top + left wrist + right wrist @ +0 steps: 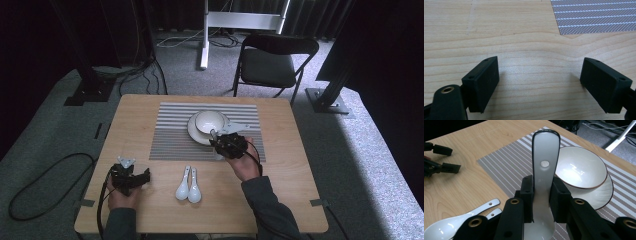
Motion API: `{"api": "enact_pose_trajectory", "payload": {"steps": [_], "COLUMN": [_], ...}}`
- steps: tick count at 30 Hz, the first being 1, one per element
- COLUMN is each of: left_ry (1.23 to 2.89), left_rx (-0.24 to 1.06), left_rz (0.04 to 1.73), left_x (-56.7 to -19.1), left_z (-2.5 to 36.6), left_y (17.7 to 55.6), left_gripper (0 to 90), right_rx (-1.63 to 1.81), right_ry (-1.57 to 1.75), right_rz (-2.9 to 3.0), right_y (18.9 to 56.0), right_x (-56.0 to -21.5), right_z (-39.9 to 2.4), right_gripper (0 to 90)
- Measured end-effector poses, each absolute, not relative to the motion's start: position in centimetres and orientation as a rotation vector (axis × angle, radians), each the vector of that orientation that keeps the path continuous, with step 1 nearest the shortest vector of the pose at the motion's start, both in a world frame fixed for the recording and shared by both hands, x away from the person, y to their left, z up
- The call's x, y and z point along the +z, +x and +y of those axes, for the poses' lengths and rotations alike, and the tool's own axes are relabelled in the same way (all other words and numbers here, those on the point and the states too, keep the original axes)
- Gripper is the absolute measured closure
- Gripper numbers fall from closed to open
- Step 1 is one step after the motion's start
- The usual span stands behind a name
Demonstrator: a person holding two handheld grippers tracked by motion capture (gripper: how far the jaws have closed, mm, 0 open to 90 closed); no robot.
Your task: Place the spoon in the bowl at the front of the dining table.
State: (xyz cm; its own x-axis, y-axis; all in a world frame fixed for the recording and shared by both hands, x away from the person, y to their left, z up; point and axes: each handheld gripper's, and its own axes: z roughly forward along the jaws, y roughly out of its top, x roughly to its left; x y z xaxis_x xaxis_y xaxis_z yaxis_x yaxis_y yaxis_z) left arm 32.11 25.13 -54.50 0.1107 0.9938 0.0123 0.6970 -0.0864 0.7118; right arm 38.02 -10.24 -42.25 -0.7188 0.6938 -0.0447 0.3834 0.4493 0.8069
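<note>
My right gripper (218, 140) (543, 185) is shut on the handle of a white ceramic spoon (545, 157), which stands tilted over the striped placemat (170, 135) just in front of a white bowl (210, 121) (580, 167). That bowl rests on a white plate (194, 134) (605, 192). Two more white spoons (188, 186) (456, 225) lie side by side on the wooden table near its front edge. My left gripper (131, 172) (540, 75) rests low over bare wood at the front left, jaws open with nothing between them.
The placemat's corner (596, 17) lies ahead and to the right of the left gripper. A black folding chair (272, 62) and a white stand (205, 40) are on the grey carpet beyond the table (280, 195). Cables trail on the floor at the left.
</note>
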Motion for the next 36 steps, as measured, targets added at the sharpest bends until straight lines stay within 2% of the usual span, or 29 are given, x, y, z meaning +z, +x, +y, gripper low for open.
{"api": "enact_pose_trajectory", "payload": {"steps": [15,36], "left_ry": [1.845,1.843], "left_rx": [0.7,0.699], "left_rz": [1.641,1.642], "left_x": [-54.5,-54.5], "left_z": [25.1,25.1], "left_y": [32.1,32.1], "left_gripper": [16.1,16.1], "right_rx": [1.164,1.236], "right_ry": [0.917,0.989], "right_rz": [2.324,2.292], "right_y": [39.4,41.3], "right_x": [-42.2,-41.6], "right_z": [-9.8,-11.8], "right_gripper": [74.7,74.8]}}
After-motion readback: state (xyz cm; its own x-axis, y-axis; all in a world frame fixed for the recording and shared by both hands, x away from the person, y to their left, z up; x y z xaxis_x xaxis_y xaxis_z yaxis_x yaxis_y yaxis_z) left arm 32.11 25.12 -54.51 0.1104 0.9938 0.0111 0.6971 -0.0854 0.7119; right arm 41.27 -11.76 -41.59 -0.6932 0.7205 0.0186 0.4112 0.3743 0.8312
